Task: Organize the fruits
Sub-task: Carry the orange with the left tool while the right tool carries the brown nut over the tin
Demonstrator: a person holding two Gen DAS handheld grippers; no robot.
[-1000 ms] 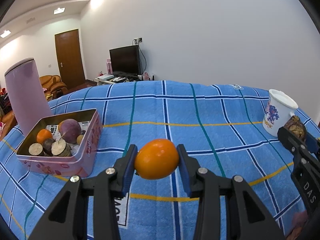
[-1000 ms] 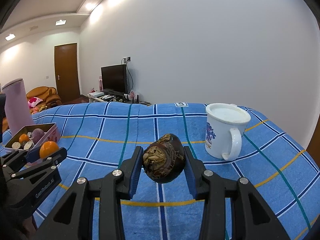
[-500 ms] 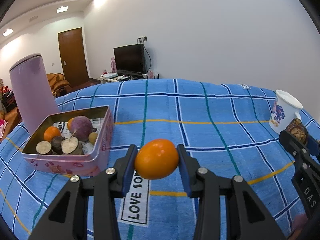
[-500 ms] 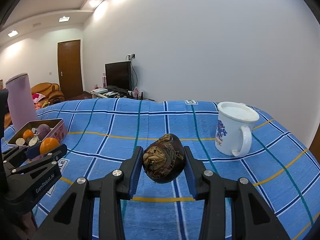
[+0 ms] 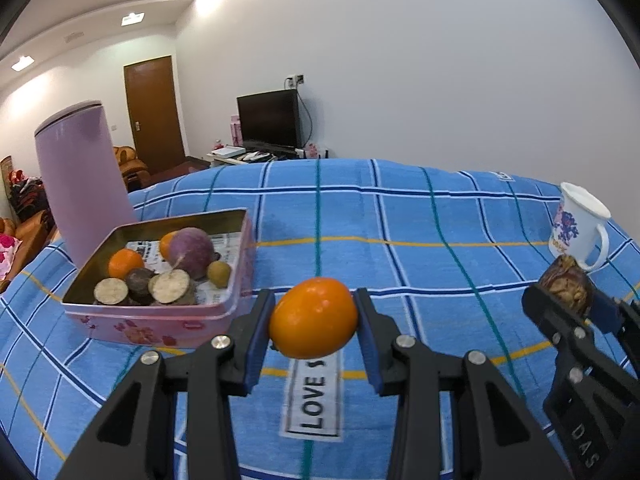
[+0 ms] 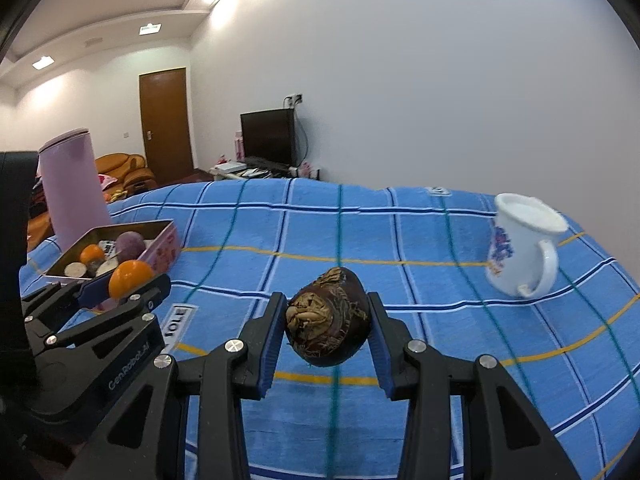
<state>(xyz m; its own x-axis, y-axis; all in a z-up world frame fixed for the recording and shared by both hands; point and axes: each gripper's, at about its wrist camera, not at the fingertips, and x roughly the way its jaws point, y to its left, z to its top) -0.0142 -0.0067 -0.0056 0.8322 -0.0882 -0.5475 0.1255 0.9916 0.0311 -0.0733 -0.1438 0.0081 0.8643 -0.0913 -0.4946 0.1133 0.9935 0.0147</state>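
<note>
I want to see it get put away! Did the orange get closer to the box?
Yes. The orange in the left gripper now sits nearer the pink box, which looks bigger.

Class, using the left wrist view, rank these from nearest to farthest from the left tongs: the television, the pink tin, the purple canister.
1. pink tin, just left of the left tongs, on the blue cloth.
2. purple canister, standing behind the tin, far left.
3. television, across the room by the wall.

White walls (image 5: 400, 60), brown door (image 5: 154, 108), TV (image 5: 268, 118), ceiling lts on.
</note>
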